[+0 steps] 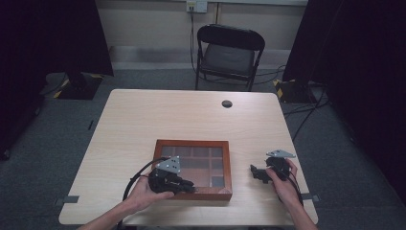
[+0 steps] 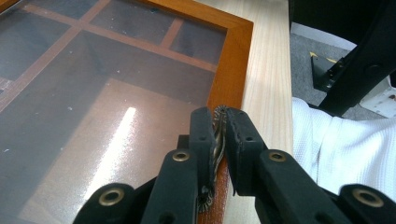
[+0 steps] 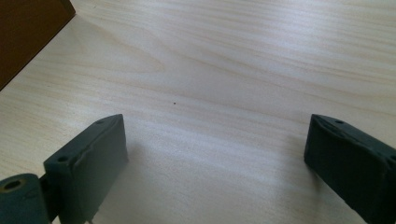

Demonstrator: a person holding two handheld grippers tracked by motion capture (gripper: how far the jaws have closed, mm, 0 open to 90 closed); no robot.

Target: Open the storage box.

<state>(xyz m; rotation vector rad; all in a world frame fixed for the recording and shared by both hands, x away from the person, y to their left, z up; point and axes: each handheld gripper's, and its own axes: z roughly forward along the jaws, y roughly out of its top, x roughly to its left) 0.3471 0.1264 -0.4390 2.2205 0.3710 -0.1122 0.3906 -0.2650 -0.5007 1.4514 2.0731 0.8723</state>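
A brown wooden box (image 1: 191, 143) with a glass lid over several compartments lies flat at the table's near middle. My left gripper (image 1: 189, 187) sits at the box's front edge, and in the left gripper view its jaws (image 2: 219, 116) are shut on a small ornate metal clasp (image 2: 217, 140) that sticks out from the wooden frame (image 2: 233, 60). My right gripper (image 1: 254, 171) rests low over bare table to the right of the box. Its jaws (image 3: 215, 144) stand wide open with nothing between them. A corner of the box (image 3: 28, 32) shows at the upper left.
The light wooden table (image 1: 143, 120) has a round cable hole (image 1: 227, 103) near its far edge. A black folding chair (image 1: 230, 52) stands behind it. A white sleeve (image 2: 345, 149) lies past the table's near edge.
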